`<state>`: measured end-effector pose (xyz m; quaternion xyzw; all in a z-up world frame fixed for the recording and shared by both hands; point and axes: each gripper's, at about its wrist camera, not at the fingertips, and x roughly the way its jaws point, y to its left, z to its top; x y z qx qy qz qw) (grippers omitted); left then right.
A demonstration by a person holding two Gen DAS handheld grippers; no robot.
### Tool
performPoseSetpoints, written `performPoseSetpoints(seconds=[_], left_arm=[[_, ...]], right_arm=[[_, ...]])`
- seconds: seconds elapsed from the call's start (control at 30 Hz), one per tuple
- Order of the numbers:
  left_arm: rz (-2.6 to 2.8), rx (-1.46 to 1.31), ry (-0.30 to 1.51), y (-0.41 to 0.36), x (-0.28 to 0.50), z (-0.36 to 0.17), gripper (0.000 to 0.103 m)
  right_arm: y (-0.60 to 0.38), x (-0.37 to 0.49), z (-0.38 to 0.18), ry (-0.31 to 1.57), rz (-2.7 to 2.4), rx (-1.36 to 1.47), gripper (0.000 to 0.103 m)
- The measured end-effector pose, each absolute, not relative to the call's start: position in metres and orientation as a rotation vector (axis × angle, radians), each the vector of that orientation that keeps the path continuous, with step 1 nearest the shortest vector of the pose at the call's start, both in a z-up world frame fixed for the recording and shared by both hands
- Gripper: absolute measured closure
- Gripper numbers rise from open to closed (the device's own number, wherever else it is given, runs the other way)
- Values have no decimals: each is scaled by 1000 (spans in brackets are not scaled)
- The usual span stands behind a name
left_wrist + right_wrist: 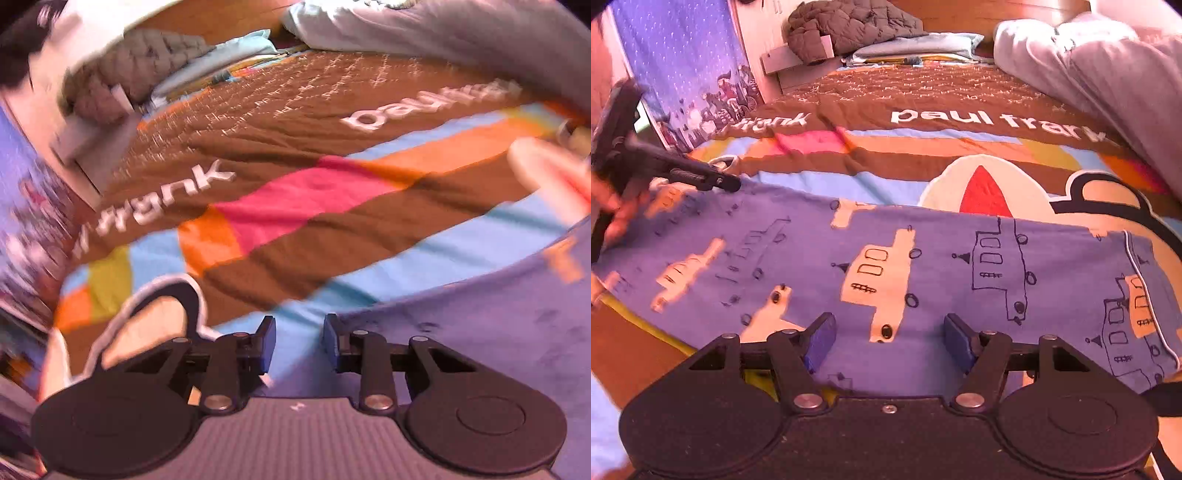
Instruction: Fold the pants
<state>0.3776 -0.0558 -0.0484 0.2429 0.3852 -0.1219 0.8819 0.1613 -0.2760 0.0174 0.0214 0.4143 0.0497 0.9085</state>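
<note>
Blue-purple pants (923,258) printed with cream trucks lie flat across the bed, stretched from left to right. My right gripper (892,341) hovers over their near edge, open wide, with nothing between its blue pads (823,339). My left gripper (729,183) shows in the right wrist view at the pants' far left corner, held by a hand (617,218). In its own blurred view the left gripper (300,339) has a narrow gap between its jaws. The edge of the pants (480,332) lies just below and to the right, and I see no fabric pinched.
The pants rest on a brown bedspread (923,99) with coloured stripes and white lettering. A grey quilted jacket (849,26) and a light blue pillow (923,44) lie at the far end. A pale duvet (1108,74) is heaped on the right. A starry blue hanging (683,66) is on the left.
</note>
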Motion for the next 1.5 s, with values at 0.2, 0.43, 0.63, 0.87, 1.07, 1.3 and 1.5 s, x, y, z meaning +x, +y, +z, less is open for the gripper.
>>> performPoseSetpoints(seconds=[0.2, 0.43, 0.63, 0.87, 1.07, 1.3, 1.5], left_arm=[[-128, 316, 778, -43, 382, -36, 69], [-483, 254, 655, -134, 330, 18, 24], [-847, 449, 593, -290, 290, 19, 19], [-965, 676, 640, -404, 288, -43, 24], [-952, 558, 738, -404, 305, -49, 16], [-929, 173, 990, -372, 329, -3, 24], [-908, 14, 1225, -378, 336, 16, 24]], right_arm=[[-322, 145, 34, 803, -55, 163, 36], [-417, 88, 60, 695, -397, 338, 13], [-456, 73, 35, 712, -398, 590, 12], [-463, 74, 29, 665, -223, 697, 41], [-494, 77, 11, 664, -249, 899, 59], [-491, 86, 4, 629, -300, 924, 61], [-460, 96, 21, 668, -389, 642, 91]])
